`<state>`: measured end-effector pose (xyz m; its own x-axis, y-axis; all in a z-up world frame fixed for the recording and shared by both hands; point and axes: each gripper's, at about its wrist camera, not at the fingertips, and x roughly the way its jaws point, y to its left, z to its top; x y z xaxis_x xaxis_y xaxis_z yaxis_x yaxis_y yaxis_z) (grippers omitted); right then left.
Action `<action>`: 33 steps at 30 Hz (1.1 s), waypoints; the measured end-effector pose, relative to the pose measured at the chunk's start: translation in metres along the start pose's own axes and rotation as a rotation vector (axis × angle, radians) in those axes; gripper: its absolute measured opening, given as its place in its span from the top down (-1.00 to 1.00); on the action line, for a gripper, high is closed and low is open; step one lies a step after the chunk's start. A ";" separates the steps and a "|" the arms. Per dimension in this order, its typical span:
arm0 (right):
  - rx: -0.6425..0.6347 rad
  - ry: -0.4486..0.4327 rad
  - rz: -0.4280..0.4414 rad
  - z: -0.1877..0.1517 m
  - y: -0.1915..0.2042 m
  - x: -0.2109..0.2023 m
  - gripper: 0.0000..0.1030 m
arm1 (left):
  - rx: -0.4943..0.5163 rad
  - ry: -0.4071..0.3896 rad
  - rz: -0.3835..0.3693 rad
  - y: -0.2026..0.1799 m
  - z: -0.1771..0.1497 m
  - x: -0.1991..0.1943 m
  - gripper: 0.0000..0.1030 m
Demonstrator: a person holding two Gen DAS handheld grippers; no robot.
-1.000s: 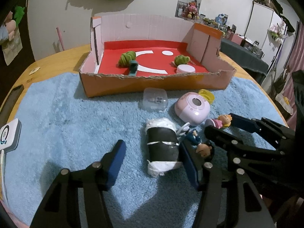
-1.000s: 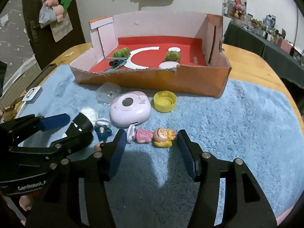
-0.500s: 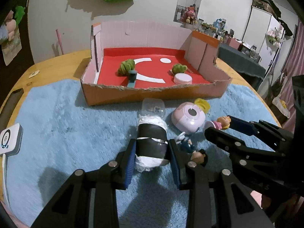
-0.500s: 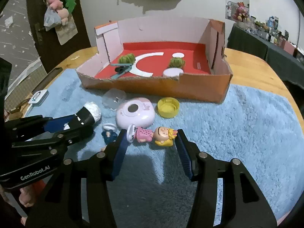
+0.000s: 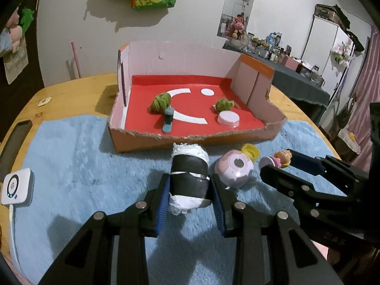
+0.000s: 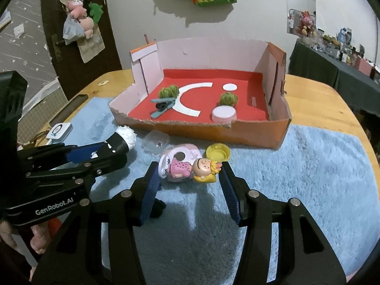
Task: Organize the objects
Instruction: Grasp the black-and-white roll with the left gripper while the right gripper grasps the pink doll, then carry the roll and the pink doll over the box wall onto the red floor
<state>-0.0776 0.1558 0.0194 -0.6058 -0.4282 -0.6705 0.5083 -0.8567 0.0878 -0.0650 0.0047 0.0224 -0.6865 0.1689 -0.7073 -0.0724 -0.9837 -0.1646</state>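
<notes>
**Both grippers loaded, lift toward the box under way**

Left gripper (image 5: 190, 197) clamped on the black-and-white roll (image 5: 189, 178), which juts forward from between its pads; right gripper (image 6: 188, 182) clamped lengthwise on the doll figure (image 6: 192, 169), head toward its right finger; both items look clear of the blue rug (image 6: 296, 178). Step in hand, by my reading: carry to the cardboard box (image 5: 197, 140), straight ahead of both grippers. Next move calls for clearing the torn front wall, then setting down on bare red floor between the green pompoms (image 5: 161, 101), clip (image 6: 162, 106) and pink lid (image 6: 223, 114). Left on the rug just ahead: pink round case (image 5: 234, 169), yellow cap (image 6: 218, 153), clear plastic case (image 6: 155, 141). Wooden table (image 6: 320, 95) beneath; cluttered shelves far right.
</notes>
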 end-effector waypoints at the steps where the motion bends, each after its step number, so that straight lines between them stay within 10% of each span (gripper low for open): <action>1: -0.003 -0.004 0.001 0.002 0.000 -0.001 0.05 | 0.000 -0.002 -0.001 0.000 0.002 0.000 0.32; 33: -0.021 0.028 -0.012 0.053 -0.022 0.027 0.05 | 0.014 0.027 -0.040 -0.002 0.058 0.039 0.32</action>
<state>-0.1376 0.1483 0.0385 -0.5951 -0.4092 -0.6916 0.5139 -0.8554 0.0639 -0.1331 0.0098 0.0351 -0.6633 0.2097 -0.7183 -0.1098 -0.9768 -0.1838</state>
